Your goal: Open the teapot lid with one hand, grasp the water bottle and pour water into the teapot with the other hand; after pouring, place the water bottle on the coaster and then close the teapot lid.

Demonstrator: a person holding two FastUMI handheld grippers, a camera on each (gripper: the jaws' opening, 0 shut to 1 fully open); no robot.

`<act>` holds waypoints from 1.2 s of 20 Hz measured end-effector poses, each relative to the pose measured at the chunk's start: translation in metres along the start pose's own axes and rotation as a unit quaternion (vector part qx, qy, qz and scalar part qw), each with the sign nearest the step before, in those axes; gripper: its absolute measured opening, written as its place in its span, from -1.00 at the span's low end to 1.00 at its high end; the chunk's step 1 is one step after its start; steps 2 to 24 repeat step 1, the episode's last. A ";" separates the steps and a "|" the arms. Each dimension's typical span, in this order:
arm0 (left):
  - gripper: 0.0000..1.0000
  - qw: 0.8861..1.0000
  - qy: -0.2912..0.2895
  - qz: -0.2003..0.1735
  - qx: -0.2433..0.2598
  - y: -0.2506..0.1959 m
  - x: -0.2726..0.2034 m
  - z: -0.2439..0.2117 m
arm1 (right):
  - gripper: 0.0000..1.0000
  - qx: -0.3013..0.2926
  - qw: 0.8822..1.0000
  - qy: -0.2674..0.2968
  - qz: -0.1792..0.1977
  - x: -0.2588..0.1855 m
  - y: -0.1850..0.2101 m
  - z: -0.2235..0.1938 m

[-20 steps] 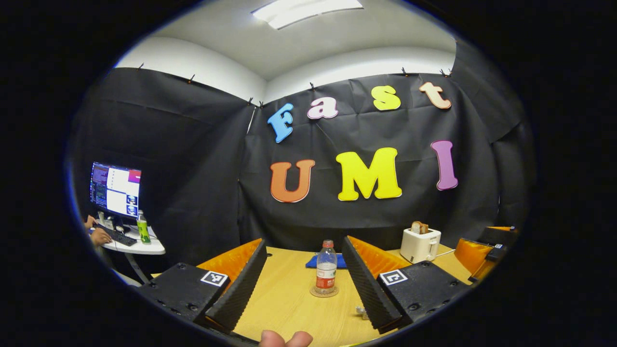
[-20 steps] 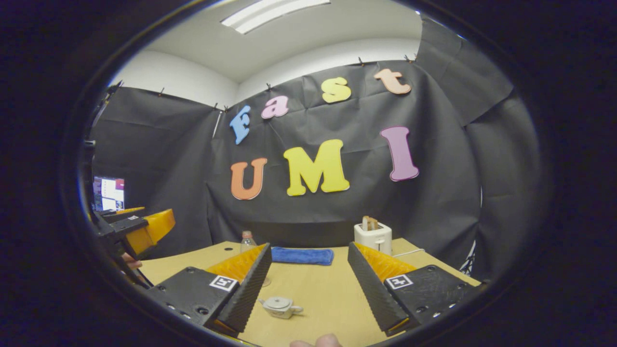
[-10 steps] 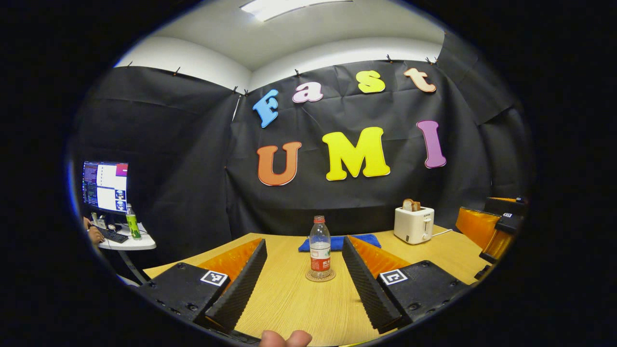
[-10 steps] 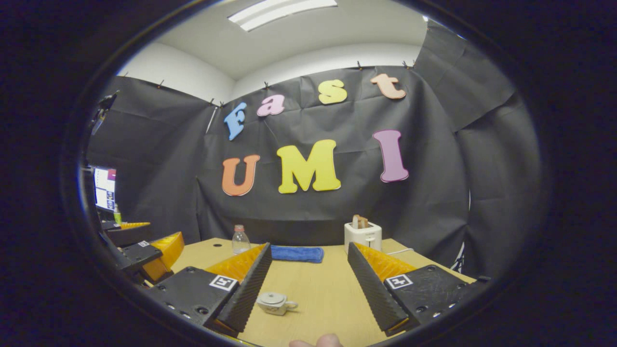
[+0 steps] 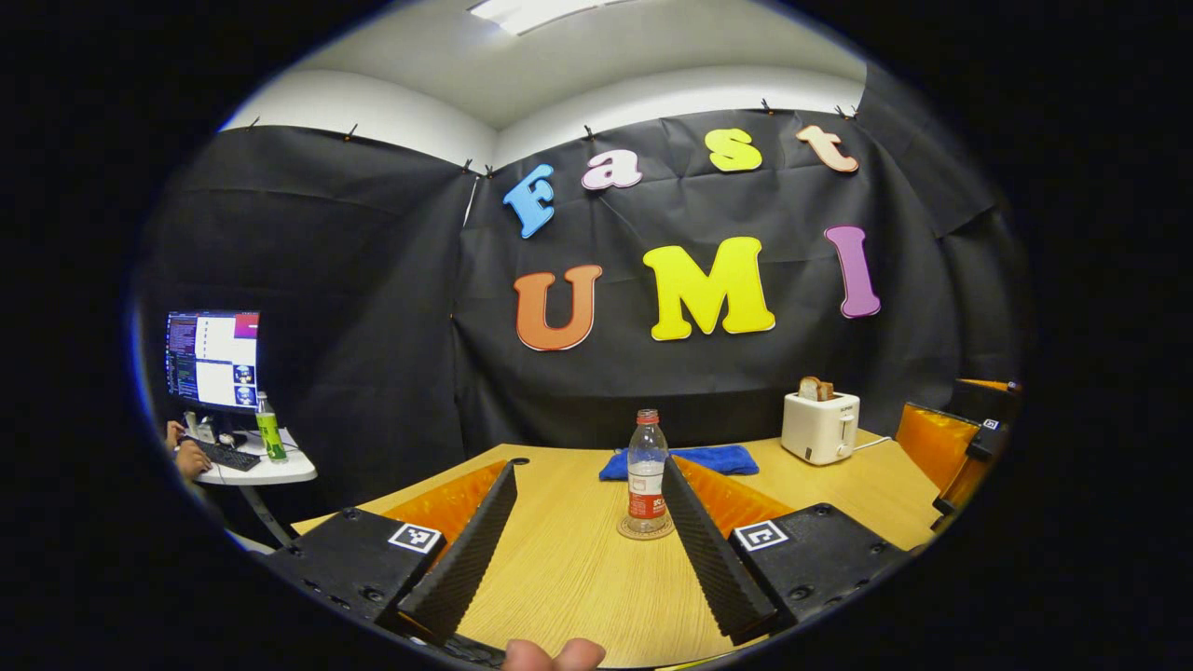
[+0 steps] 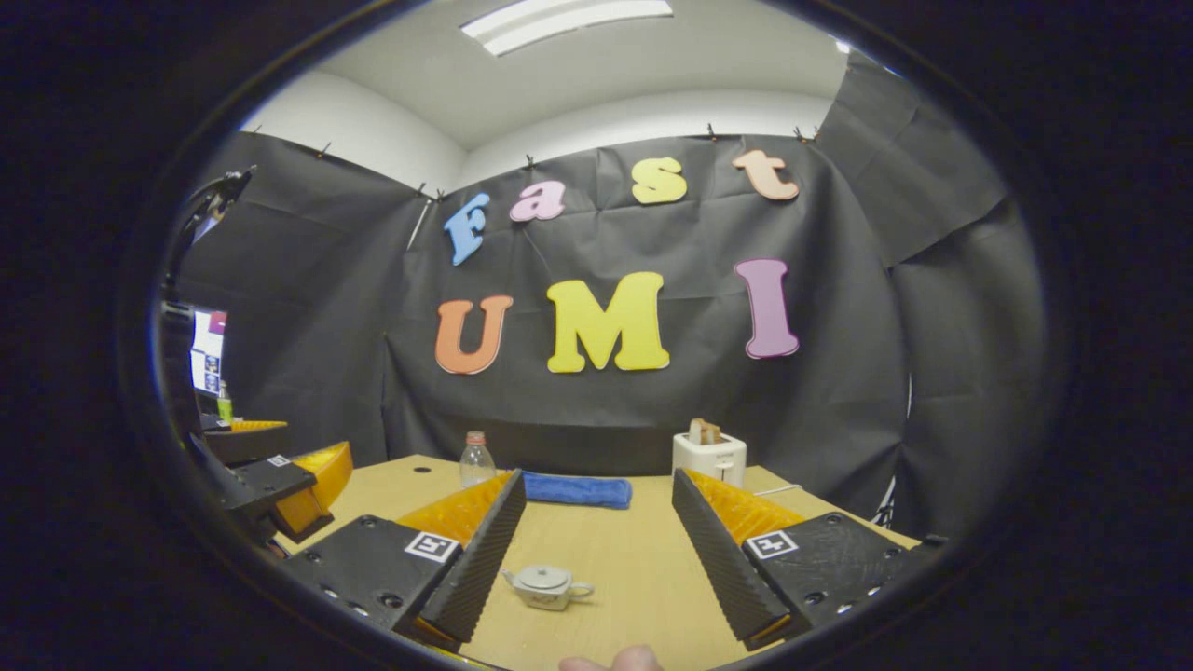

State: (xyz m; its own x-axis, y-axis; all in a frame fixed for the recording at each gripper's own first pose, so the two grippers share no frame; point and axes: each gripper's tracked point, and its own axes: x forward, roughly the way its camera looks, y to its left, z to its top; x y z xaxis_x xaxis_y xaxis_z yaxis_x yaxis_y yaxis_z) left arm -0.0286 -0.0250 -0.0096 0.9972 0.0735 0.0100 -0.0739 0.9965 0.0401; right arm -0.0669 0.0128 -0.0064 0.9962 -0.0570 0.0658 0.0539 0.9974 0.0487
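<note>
Both grippers held wide open, nothing gripped.
The water bottle (image 5: pixel 646 473) is seen upright on the coaster (image 5: pixel 645 532) ahead of the left gripper (image 5: pixel 589 540); the lidded teapot (image 6: pixel 548 587) sits on the table (image 6: pixel 615 559) between the right gripper (image 6: pixel 592 550) fingers.

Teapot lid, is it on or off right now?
On. The lid sits flat on the teapot, with the right gripper open and clear of it.

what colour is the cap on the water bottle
Red. The water bottle cap shows best in the left gripper view.
</note>
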 end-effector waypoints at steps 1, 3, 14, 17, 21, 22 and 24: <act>0.96 1.000 0.001 -0.003 0.003 -0.001 0.000 0.000 | 0.91 -0.002 1.000 0.002 -0.003 -0.001 -0.001 0.000; 0.96 1.000 0.001 -0.003 0.003 -0.001 0.000 0.000 | 0.91 -0.002 1.000 0.002 -0.003 -0.001 -0.001 0.000; 0.96 1.000 0.001 -0.003 0.003 -0.001 0.000 0.000 | 0.91 -0.002 1.000 0.002 -0.003 -0.001 -0.001 0.000; 0.96 1.000 0.001 -0.003 0.003 -0.001 0.000 0.000 | 0.91 -0.002 1.000 0.002 -0.003 -0.001 -0.001 0.000; 0.96 1.000 0.001 -0.003 0.003 -0.001 0.000 0.000 | 0.91 -0.002 1.000 0.002 -0.003 -0.001 -0.001 0.000; 0.96 1.000 0.001 -0.003 0.003 -0.001 0.000 0.000 | 0.91 -0.002 1.000 0.002 -0.003 -0.001 -0.001 0.000; 0.96 1.000 0.001 -0.003 0.003 -0.001 0.000 0.000 | 0.91 -0.002 1.000 0.002 -0.003 -0.001 -0.001 0.000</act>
